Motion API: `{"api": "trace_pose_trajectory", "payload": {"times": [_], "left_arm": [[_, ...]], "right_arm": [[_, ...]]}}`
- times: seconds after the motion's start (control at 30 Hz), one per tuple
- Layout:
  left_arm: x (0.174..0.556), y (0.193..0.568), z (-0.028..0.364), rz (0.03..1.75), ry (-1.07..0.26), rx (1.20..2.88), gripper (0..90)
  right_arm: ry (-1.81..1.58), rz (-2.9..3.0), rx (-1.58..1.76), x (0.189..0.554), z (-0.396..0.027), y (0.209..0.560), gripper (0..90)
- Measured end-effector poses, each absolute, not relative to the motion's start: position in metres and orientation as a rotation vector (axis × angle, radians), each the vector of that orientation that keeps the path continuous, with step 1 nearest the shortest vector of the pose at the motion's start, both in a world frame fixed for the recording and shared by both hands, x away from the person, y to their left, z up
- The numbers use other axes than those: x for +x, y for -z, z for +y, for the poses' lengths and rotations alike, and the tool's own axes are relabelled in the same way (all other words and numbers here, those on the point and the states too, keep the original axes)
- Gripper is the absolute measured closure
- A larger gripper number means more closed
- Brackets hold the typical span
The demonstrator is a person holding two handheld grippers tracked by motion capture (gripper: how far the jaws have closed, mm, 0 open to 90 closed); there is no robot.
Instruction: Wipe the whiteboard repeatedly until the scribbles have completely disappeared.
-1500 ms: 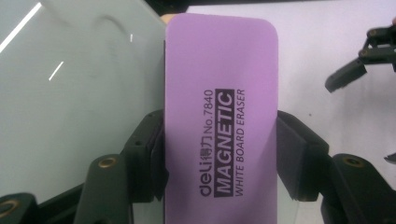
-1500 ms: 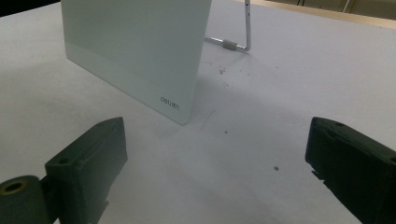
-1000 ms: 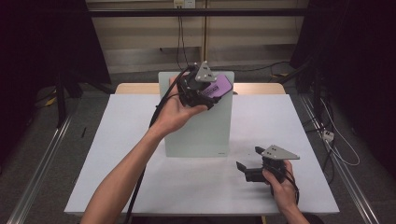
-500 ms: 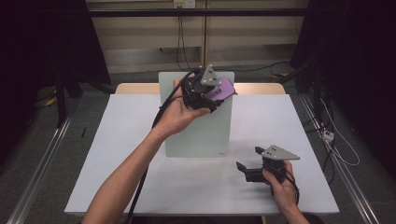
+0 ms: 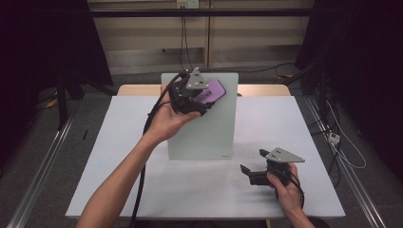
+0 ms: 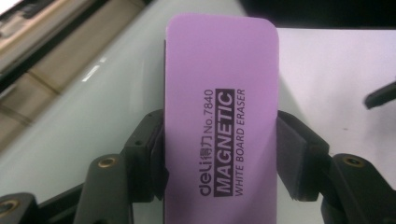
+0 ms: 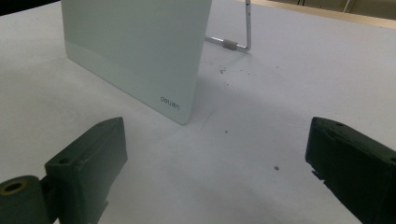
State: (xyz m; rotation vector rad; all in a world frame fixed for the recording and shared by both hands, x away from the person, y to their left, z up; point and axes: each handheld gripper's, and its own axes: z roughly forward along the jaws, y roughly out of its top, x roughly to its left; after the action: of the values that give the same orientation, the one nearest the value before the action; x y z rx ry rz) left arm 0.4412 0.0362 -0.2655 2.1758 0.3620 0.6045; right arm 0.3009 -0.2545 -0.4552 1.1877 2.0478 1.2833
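A pale glass whiteboard (image 5: 209,128) stands tilted on its metal stand in the middle of the white table (image 5: 119,156). My left gripper (image 5: 202,97) is up at the board's top edge, shut on a purple magnetic whiteboard eraser (image 5: 212,90). In the left gripper view the eraser (image 6: 222,116) sits lengthwise between both pads, over the board (image 6: 88,116). My right gripper (image 5: 251,164) rests on the table to the right of the board's lower corner, open, nothing between its jaws. The right gripper view shows the board's corner (image 7: 140,56) and stand leg (image 7: 246,28) ahead.
Small dark specks lie on the table (image 7: 261,121) near the board's right corner. Cables hang at the back wall (image 5: 183,42) and lie on the floor at the right (image 5: 332,137). A wooden table edge (image 5: 138,89) shows behind the white surface.
My left gripper with the eraser has slid a little to the right and slightly down along the board's top. The right gripper has stayed where it was.
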Motion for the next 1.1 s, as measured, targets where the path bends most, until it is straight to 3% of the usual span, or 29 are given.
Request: {"api": "trace_pose_trajectory", "payload": {"times": [0.23,0.53,1.1], "left_arm": [[0.437,0.273,0.060,0.385,-0.582,2.169,40.9],[0.429,0.292,0.079,0.394,-0.450,2.165,40.9],[0.413,0.317,0.087,0.405,-0.357,2.197,40.8]], "right_arm": [[-1.282,2.046,1.193,0.302,-0.254,0.455,5.4],[-1.288,2.038,1.211,0.303,-0.253,0.456,5.3],[-1.292,2.038,1.215,0.308,-0.252,0.457,5.5]]}}
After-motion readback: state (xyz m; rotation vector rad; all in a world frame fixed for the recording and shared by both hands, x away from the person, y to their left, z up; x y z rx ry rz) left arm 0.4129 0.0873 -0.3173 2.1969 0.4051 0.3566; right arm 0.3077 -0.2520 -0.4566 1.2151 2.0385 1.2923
